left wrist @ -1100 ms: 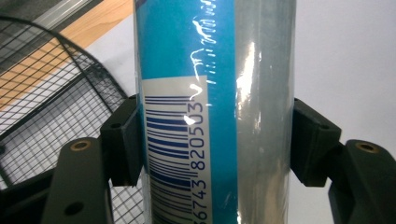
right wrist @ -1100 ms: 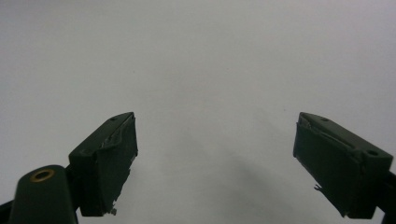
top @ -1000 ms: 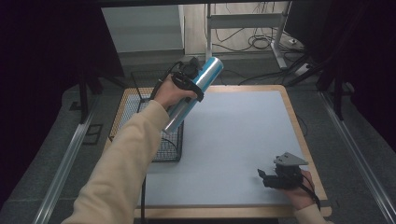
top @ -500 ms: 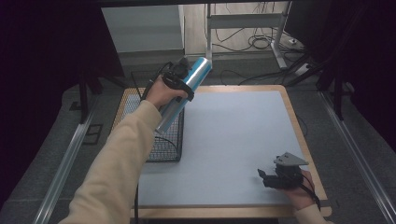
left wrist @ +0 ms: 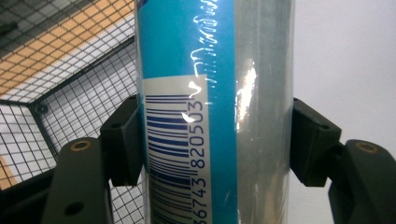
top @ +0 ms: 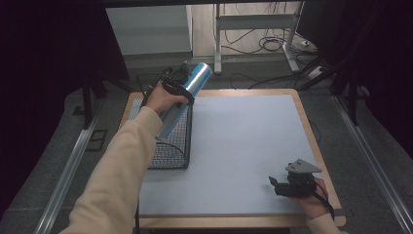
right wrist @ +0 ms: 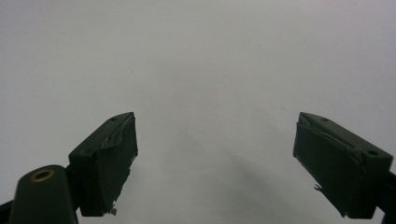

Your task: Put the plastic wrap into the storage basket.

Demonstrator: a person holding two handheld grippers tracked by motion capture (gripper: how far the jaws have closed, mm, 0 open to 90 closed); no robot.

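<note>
Clamping a tilted blue tube (top: 185, 97) above the wire basket (top: 171, 146), left gripper (top: 174, 86), right gripper (top: 288, 185) jaws apart, resting on the table (top: 243, 141).

The left gripper (top: 181, 84) is held raised at the end of an outstretched, sleeved left arm (top: 124, 165), jaws clamped, while the right gripper (top: 278, 184) is rested low, jaws spread wide.

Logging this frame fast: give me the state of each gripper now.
Left gripper: shut on the blue tube, over the wire basket.
Right gripper: open, empty, above the grey mat.
</note>
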